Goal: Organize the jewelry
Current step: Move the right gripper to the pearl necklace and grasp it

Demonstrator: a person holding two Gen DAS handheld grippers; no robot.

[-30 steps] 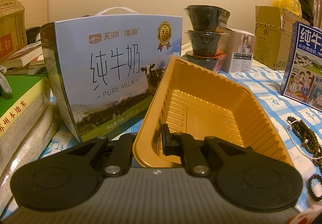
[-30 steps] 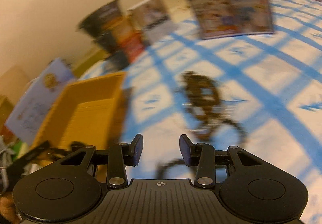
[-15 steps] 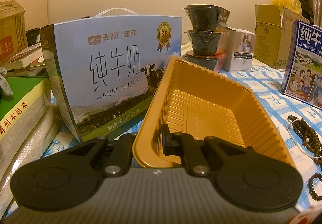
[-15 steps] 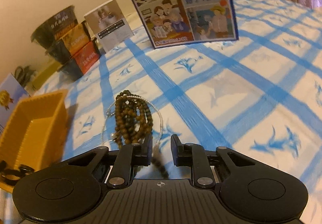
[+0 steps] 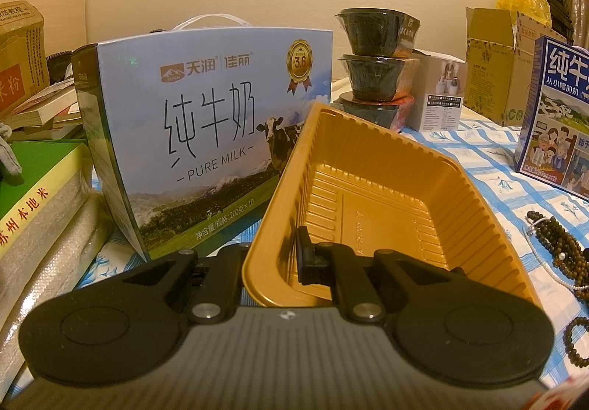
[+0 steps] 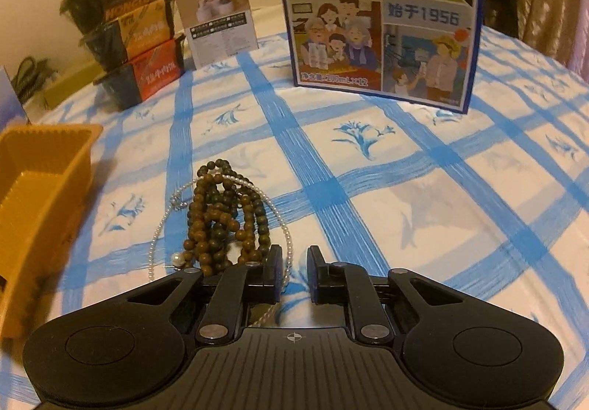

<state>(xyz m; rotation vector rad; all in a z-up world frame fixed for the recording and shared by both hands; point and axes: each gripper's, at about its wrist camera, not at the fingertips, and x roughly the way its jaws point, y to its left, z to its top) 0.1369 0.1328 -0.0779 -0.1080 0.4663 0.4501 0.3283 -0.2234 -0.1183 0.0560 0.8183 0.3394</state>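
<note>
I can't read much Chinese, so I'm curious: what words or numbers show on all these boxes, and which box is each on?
"天润 佳丽", "纯牛奶", "PURE MILK", "3.6": large light blue milk carton
"净含量/规格:200克×10": same carton, low on its front
"始于1956": dark blue milk box
"纯牛": the same dark blue milk box, in the left wrist view
"苏州本地米": green rice bag
Stacked noodle bowls and small white box: print too blurred to read.
</note>
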